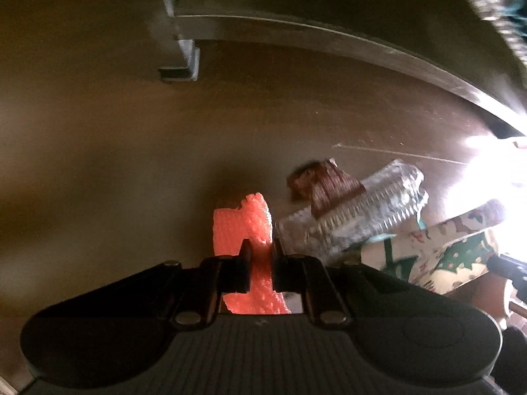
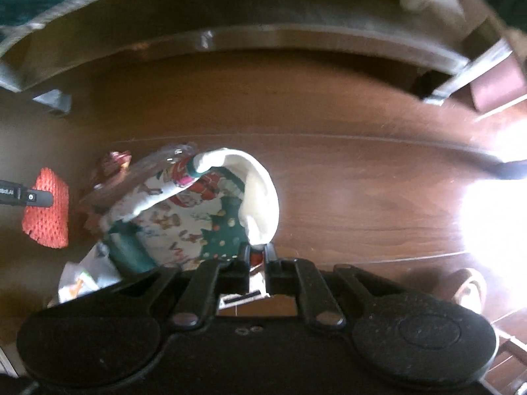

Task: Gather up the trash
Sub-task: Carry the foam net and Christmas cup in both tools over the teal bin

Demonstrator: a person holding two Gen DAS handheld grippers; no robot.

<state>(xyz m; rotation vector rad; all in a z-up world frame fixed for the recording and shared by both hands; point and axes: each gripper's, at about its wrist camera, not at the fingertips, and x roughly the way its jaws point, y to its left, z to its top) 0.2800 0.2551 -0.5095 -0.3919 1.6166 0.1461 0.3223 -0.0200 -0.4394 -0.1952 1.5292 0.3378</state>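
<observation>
My left gripper [image 1: 260, 250] points down at the dark wood floor [image 1: 98, 164], shut on a piece of orange foam netting [image 1: 240, 223] that hangs between its pads. The same foam [image 2: 46, 223] shows at the left of the right wrist view with a left finger [image 2: 26, 196] across it. My right gripper [image 2: 258, 250] is shut on the edge of a curled sheet of Christmas wrapping paper [image 2: 197, 217], white on its inner side. A clear crinkled plastic wrapper [image 1: 372, 210] and a brown scrap [image 1: 322, 184] lie between the foam and the paper [image 1: 438, 250].
A grey furniture frame [image 1: 296, 33] with a square leg [image 1: 184, 59] runs across the back. Crumpled white paper [image 2: 82, 279] lies under the wrapping paper at the left. A brown box [image 2: 497, 85] stands far right and a small round object [image 2: 471, 289] near right. Sun glare [image 2: 494, 204] washes out the right floor.
</observation>
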